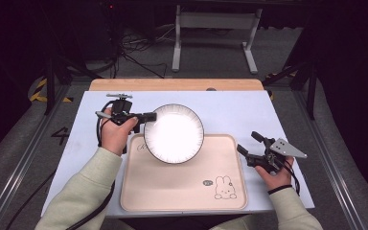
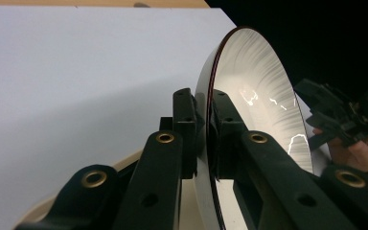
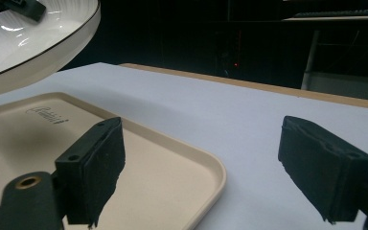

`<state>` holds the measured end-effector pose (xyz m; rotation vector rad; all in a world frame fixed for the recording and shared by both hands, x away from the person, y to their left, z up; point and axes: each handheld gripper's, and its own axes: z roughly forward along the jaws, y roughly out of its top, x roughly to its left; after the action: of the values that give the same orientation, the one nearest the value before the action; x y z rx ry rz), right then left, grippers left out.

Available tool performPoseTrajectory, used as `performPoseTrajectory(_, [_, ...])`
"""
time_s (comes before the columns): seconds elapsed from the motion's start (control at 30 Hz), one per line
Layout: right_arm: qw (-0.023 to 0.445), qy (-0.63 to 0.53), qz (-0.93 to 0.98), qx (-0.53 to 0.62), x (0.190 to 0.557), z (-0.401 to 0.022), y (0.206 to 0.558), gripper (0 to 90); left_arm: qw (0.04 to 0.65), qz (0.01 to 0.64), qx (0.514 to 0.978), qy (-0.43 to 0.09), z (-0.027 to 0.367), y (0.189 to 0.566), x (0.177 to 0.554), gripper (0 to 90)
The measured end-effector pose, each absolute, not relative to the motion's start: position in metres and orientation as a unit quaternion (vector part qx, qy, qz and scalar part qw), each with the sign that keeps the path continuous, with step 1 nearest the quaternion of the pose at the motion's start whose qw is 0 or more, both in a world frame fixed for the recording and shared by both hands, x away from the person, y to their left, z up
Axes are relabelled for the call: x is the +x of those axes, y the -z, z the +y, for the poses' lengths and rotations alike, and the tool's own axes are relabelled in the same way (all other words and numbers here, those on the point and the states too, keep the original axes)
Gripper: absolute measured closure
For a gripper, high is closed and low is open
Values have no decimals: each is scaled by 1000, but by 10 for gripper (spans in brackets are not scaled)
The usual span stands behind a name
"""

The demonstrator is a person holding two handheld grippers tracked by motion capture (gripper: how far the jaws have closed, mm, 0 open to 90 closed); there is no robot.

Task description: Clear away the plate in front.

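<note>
Between your left tongs' [image 2: 206, 139] jaws the rim of the white plate [image 1: 174, 133] was pinched, one pad on each face, and that was its only support; the plate hung above the far left corner of the beige tray [image 1: 139, 191]. Held at one edge, it could have tipped or slid out from the pads under its own weight, then struck the tray or the white table [image 1: 239, 112]. Your right tongs [image 1: 250, 148] rested by the tray's right edge with jaws spread wide on nothing, too far off to catch it.
</note>
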<state>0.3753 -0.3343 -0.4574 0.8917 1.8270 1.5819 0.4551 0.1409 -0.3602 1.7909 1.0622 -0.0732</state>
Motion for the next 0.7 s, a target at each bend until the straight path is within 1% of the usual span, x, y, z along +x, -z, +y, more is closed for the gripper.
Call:
performPoseTrajectory(0.2, [280, -590, 681, 332, 375, -334, 457, 164, 492, 425, 758, 55, 130, 365, 450, 836])
performPoseTrajectory(0.43, [279, -590, 681, 333, 375, -334, 457, 164, 472, 417, 773, 76, 120, 379, 447, 834])
performPoseTrajectory(0.7, [279, -590, 681, 333, 375, -334, 457, 164, 459, 413, 781, 98, 113, 394, 444, 832])
